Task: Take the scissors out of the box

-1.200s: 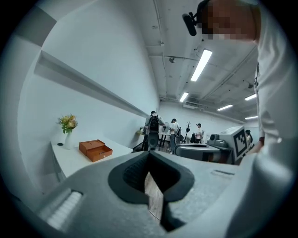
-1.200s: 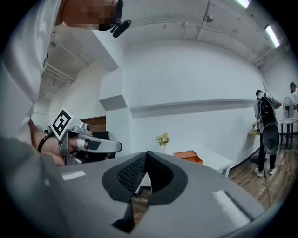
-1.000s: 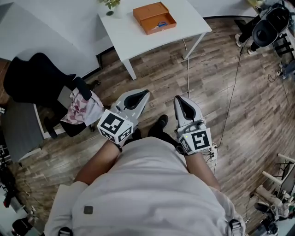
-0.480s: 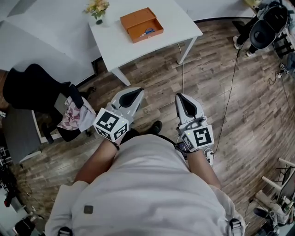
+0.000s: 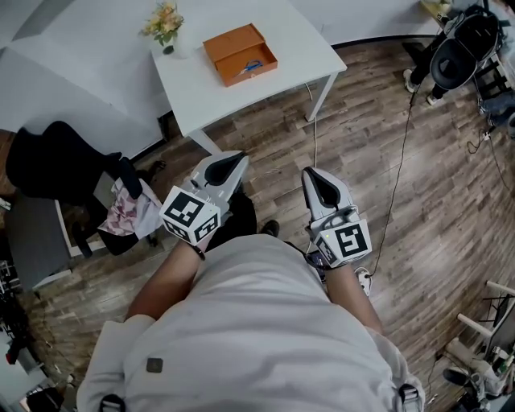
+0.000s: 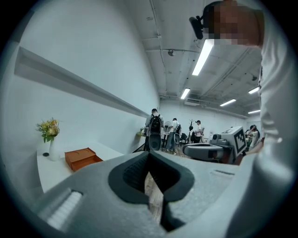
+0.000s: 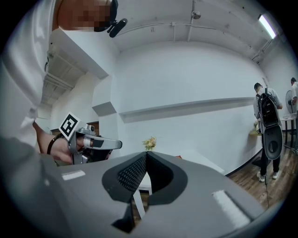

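Note:
An open orange box (image 5: 240, 53) lies on the white table (image 5: 201, 80) at the top of the head view, and blue-handled scissors (image 5: 252, 67) rest in its front half. My left gripper (image 5: 233, 159) and right gripper (image 5: 314, 172) hover side by side over the wood floor, well short of the table. Both are shut with nothing between the jaws. The left gripper view shows its own closed tips (image 6: 149, 154), the box (image 6: 82, 158) far off to the left, and the right gripper (image 6: 209, 149) alongside. The scissors are too small to make out there.
A vase of flowers (image 5: 163, 24) stands at the table's back left corner. A black chair with draped cloth (image 5: 72, 157) sits left of my path. A cable (image 5: 402, 161) runs across the floor on the right. Black equipment (image 5: 459, 52) fills the top right corner. People (image 6: 156, 130) stand far back.
The table and box have slid down and left in the head view, nearer to me. Both grippers stay shut and held out in front as before.

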### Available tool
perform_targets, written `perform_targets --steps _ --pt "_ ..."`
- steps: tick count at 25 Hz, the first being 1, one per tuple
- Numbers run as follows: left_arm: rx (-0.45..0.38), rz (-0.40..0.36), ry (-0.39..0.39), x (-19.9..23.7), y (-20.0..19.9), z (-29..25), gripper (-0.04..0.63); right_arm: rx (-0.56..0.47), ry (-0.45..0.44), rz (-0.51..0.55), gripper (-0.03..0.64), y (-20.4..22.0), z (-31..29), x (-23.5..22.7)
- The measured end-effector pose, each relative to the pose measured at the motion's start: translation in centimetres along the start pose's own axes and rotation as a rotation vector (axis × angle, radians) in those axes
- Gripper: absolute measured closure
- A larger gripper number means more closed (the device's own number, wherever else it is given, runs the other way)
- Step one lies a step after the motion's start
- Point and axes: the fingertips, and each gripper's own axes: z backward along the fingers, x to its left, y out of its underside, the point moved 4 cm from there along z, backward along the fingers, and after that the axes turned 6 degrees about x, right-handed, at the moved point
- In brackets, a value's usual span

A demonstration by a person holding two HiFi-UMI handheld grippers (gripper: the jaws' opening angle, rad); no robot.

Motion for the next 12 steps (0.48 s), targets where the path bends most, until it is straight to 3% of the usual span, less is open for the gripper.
perform_targets --steps 12 --pt "-0.007 0.017 0.035 3.6 -1.1 -4.2 0.592 -0.005 0.047 -0.001 0.606 -1.5 -3.3 -4.1"
